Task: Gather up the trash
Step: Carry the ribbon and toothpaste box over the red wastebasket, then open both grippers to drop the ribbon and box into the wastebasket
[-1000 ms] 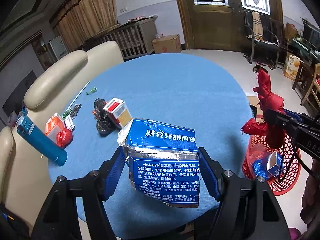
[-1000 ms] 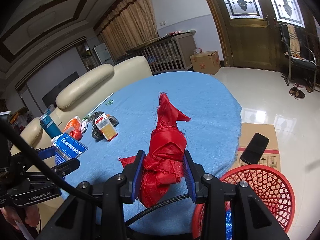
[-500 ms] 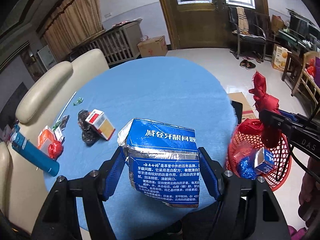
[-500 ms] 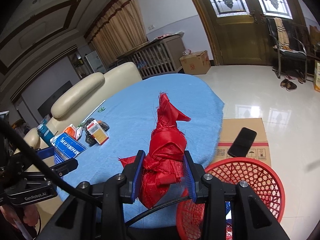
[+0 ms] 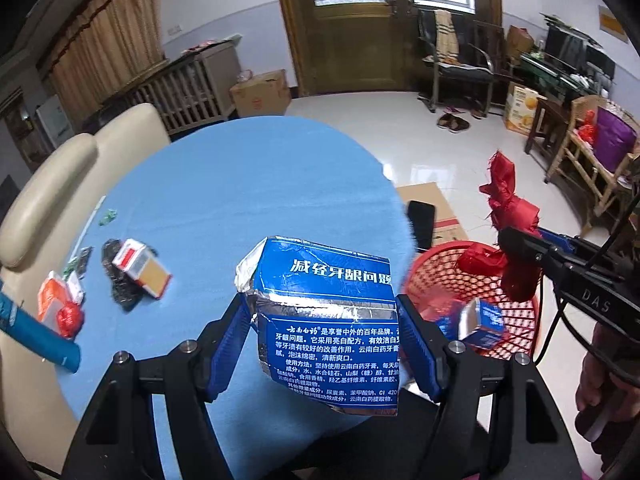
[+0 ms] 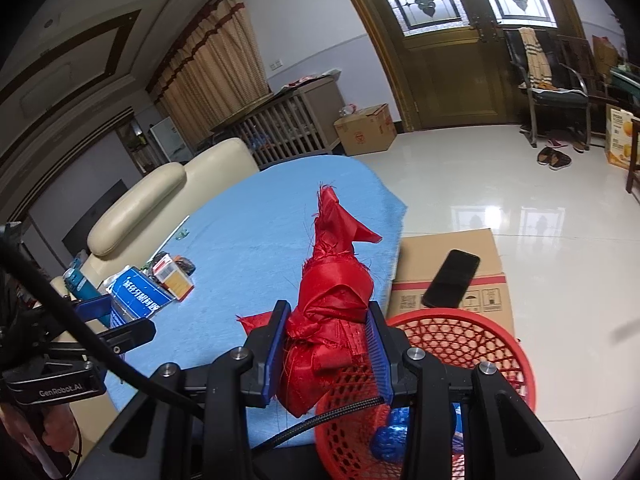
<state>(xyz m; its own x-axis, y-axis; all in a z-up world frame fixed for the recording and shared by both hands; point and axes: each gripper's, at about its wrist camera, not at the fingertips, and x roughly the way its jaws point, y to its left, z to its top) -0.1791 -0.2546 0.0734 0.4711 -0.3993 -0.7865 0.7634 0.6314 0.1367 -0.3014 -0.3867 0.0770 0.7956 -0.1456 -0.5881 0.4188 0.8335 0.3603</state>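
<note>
My left gripper [image 5: 324,340] is shut on a crumpled blue toothpaste box [image 5: 328,320] and holds it above the near edge of the blue table [image 5: 224,200], beside the red mesh basket [image 5: 512,344]. My right gripper [image 6: 328,344] is shut on a bundle of red cloth [image 6: 332,300] over the basket's [image 6: 492,340] left rim; the cloth and right gripper also show in the left wrist view [image 5: 516,256]. Blue trash lies inside the basket [image 5: 480,320]. A red-and-orange box [image 5: 140,268] rests on black wrapping [image 5: 120,288] at the table's left.
An orange carton [image 5: 54,304], a red wrapper [image 5: 69,318] and a blue bottle [image 5: 36,340] lie by the cream sofa [image 5: 52,184]. A phone [image 6: 452,280] lies on a flat cardboard box [image 6: 448,264] behind the basket. Chairs and a door stand beyond.
Both grippers have moved right, off the table's middle toward the basket, each keeping its load. The basket now sits nearer and lower in both views.
</note>
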